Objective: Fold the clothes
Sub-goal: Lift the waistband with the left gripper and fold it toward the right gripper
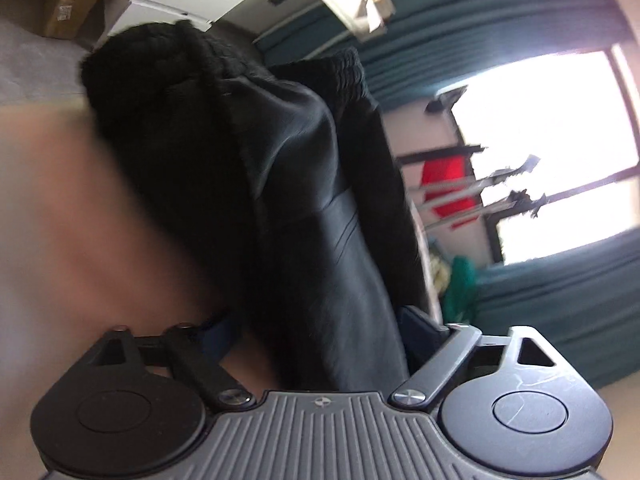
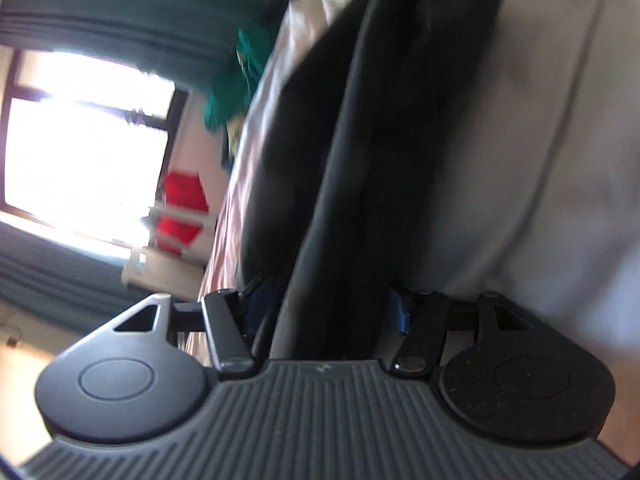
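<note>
Two grippers clamped on one black garment [image 1: 304,208]. Left gripper [image 1: 320,332]: fingers pressed onto thick fold of dark cloth running straight out ahead between them; knit ribbed cuff [image 1: 160,64] at far end. Right gripper [image 2: 324,304]: fingers closed on same black garment [image 2: 360,168], cloth bunched between, stretching forward. Pale bedding [image 2: 540,140] beside right-hand finger. Window [image 1: 552,140] and teal curtain [image 2: 120,8] beyond fingertips. Both views blurred.

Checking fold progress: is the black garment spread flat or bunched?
Bunched: the black knit-trimmed garment hangs in folds, pinched in both the left gripper and right gripper.
</note>
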A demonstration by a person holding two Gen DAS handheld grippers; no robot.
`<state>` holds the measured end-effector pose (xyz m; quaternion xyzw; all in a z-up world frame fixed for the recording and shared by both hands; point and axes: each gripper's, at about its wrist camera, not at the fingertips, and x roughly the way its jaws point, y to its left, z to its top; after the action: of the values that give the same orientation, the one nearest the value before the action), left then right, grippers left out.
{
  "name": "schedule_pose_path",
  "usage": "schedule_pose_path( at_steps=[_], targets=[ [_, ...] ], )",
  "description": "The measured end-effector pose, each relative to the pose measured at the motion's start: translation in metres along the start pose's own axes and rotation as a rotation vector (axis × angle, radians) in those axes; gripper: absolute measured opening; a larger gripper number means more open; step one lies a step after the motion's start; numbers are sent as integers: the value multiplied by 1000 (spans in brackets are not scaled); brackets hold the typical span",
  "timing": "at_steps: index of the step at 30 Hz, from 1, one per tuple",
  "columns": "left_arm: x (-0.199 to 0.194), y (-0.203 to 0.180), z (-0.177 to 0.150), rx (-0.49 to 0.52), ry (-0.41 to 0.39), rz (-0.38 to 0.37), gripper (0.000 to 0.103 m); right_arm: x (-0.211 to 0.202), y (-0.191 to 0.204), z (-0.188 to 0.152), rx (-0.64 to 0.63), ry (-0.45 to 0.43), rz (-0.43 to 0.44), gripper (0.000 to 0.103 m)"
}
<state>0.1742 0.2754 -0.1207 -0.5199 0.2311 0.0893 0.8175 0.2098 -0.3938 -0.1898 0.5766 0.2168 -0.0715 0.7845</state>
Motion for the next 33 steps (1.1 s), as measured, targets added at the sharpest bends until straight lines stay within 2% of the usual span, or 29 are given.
schedule_pose_path(
  at_steps=[2,3,4,5,6,7,10,13,16,20,25,29,33],
  targets=[
    [10,4,0,-7,-2,-6,69,4,-1,10,-17,-70,-9,59],
    [15,5,0,-11,-3,-9,64,7,-2,14,-18,-94,-14,54],
    [20,7,0,-15,-4,-12,57,10,-3,17,-20,-114,-25,42],
    [25,9,0,-18,-5,-15,52,12,-5,19,-25,-132,-36,36],
    [27,10,2,-33,-7,-20,40,15,-5,21,-37,-142,-48,25],
    [25,11,5,-51,-4,-30,27,16,-4,21,-50,-151,-53,21],
    [13,8,11,-77,-18,-49,16,11,5,15,-70,-179,-64,16],
    [-9,-1,11,-57,-56,-81,13,-2,13,13,-65,-187,-55,14],
    [-34,-4,13,-65,-60,-129,13,-24,18,17,-60,-166,-35,14],
    [-93,16,18,-129,-44,-197,12,-56,24,26,-48,-111,-42,14],
    [-157,48,11,-119,-24,-168,12,-101,16,34,30,-25,-41,13],
    [-197,81,2,-180,31,-135,13,-122,-10,31,111,33,-82,13],
    [-222,92,-2,-116,59,-52,16,-129,-34,25,184,92,-104,14]
  ],
)
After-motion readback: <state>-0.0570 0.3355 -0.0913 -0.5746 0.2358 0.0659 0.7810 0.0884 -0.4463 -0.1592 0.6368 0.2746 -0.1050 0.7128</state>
